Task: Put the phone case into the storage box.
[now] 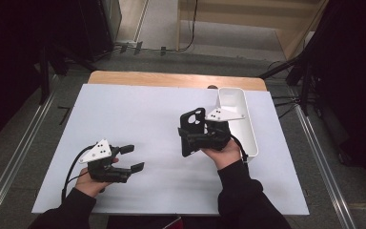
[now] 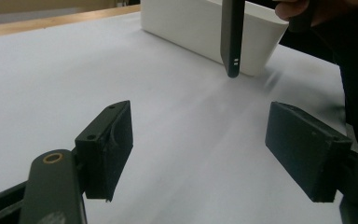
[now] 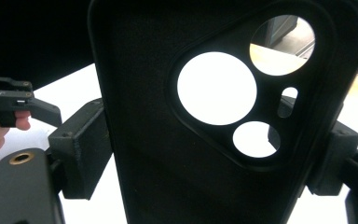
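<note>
Right tool (image 1: 205, 136): clenched on the black phone case (image 1: 192, 130), lifted clear of the counter (image 1: 138, 114), just beside the white bin (image 1: 242, 119).
Left tool (image 1: 131, 158): released, nothing between its jaws.
Progress: case picked up; placing it likely remains.

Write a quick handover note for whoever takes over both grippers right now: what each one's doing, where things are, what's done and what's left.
Right gripper: shut on the black phone case, held upright above the white sheet, just left of the white bin. Its camera cut-outs show clearly in the right gripper view.
Left gripper: open, holding nothing, low over the sheet on the left side.
Done: case picked up.
Left: probably placing the case in the bin, which looks empty as far as can be seen; that is a guess.
</note>
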Demonstrator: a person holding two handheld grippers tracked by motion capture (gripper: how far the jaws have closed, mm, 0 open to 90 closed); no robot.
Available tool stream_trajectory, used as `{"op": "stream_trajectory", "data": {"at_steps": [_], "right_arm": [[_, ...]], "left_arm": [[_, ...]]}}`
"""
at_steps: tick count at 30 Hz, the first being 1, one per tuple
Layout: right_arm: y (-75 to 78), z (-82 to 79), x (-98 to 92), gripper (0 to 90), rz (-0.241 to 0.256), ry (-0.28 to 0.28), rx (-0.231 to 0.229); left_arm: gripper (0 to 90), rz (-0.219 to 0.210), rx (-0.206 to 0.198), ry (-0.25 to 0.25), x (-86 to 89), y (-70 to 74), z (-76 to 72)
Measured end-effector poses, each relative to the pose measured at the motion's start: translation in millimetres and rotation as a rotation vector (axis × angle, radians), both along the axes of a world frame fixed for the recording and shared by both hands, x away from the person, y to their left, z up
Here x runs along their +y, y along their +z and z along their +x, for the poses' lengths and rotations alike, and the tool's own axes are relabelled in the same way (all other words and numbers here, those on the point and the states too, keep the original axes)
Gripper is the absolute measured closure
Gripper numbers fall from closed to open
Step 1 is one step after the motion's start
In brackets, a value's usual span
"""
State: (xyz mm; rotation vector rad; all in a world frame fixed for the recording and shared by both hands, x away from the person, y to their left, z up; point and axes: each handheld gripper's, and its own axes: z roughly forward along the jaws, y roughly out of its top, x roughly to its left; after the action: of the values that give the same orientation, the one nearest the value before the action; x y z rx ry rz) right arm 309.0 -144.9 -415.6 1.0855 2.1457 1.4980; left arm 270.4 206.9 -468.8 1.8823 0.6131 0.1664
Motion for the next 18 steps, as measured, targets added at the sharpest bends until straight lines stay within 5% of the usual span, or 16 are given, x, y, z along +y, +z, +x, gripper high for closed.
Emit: {"op": "stream_trajectory", "data": {"at_steps": [18], "right_arm": [[26.3, 16.3, -24.4, 14.9, 0.015, -0.014, -0.008]], "left_arm": [[22.9, -0.007, 0.012, 0.014, 9.3, -1.6, -11.8]]}}
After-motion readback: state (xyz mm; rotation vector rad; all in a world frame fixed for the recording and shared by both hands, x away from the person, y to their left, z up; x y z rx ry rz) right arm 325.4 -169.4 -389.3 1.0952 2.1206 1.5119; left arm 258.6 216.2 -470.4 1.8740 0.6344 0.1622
